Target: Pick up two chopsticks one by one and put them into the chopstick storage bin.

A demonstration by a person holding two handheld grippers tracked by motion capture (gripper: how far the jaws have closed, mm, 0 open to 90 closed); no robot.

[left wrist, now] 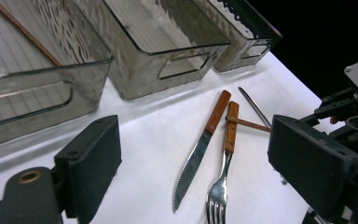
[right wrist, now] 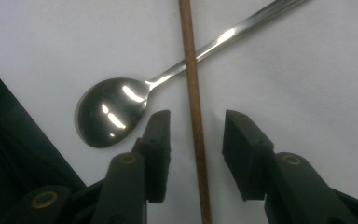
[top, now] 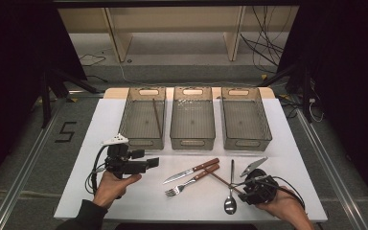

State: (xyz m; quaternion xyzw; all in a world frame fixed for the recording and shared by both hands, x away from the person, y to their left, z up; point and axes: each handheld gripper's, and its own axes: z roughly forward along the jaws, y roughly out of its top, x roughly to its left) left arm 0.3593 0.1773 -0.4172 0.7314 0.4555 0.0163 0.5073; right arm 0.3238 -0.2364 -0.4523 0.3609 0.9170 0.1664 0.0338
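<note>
Right gripper (right wrist: 193, 128) low at the white table's (top: 124, 115) near right edge, jaws apart and straddling a thin brown wooden chopstick (right wrist: 192, 84), pads not touching it. Chopstick lies across the handle of a steel spoon (right wrist: 109, 109). Left gripper (left wrist: 193, 158) open, nothing held, facing a wooden-handled knife (left wrist: 200, 149) and fork (left wrist: 223, 158).

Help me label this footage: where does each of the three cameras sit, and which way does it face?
High view: above the person's side, looking forward and down on the white table, three bins and cutlery; both hands holding the left gripper and right gripper.
Left gripper view: on the left gripper, looking along its open jaws at the knife and fork.
Right gripper view: on the right gripper, jaws either side of the wooden chopstick, not touching.
Shared: chopstick crossing the spoon handle, in the high and right gripper views.
</note>
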